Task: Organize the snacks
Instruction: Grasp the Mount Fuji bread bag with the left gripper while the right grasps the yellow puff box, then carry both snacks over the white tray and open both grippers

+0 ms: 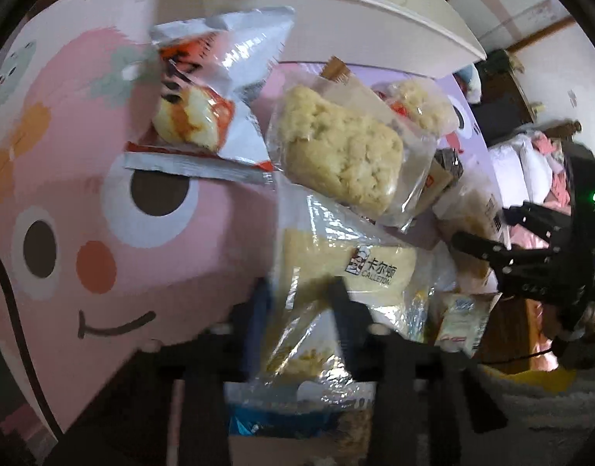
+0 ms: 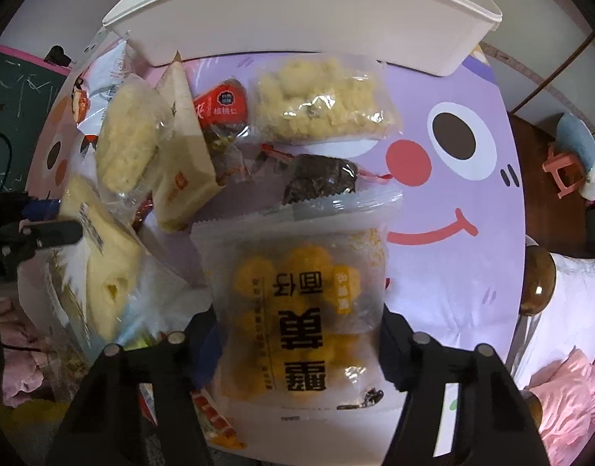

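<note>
Snack packets lie heaped on a cartoon-face table mat (image 1: 84,194). My left gripper (image 1: 301,310) is shut on a clear packet of pale bread (image 1: 336,268) printed with "Calleton", its fingers pinching the wrapper's lower part. My right gripper (image 2: 299,334) points straight down, and its two fingers press the sides of a frosted packet of yellow round cakes (image 2: 297,291). The left gripper (image 2: 45,233) shows at the left edge of the right wrist view, beside the bread packet (image 2: 99,256). The right gripper (image 1: 510,256) shows at the right of the left wrist view.
A white plastic bin (image 2: 297,19) stands at the mat's far edge. Around the held packets lie a silver-orange packet (image 1: 204,108), a crumbly biscuit packet (image 1: 336,147), a second crumbly packet (image 2: 320,105), a dark brownie (image 2: 320,178) and a red walnut packet (image 2: 219,105). Purple mat (image 2: 472,213) stretches right.
</note>
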A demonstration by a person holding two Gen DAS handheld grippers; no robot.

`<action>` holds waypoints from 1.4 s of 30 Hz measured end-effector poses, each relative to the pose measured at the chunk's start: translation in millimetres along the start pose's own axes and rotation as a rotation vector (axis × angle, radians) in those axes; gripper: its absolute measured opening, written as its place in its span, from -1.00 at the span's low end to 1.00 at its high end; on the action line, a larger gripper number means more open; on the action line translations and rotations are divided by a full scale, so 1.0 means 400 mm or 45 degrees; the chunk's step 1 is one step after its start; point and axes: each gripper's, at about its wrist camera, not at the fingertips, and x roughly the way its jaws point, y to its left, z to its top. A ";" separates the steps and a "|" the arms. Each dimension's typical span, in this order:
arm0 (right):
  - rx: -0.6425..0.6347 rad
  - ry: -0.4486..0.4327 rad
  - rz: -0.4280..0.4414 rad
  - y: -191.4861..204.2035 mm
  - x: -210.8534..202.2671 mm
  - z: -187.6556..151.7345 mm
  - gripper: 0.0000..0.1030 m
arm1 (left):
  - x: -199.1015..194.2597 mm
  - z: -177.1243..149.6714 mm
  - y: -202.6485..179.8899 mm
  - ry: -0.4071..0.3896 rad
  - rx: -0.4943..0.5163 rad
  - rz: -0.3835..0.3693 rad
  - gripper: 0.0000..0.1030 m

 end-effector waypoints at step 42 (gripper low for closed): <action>0.143 -0.598 0.042 -0.082 -0.537 0.245 0.15 | -0.651 0.246 -0.318 -0.876 0.039 0.393 -0.89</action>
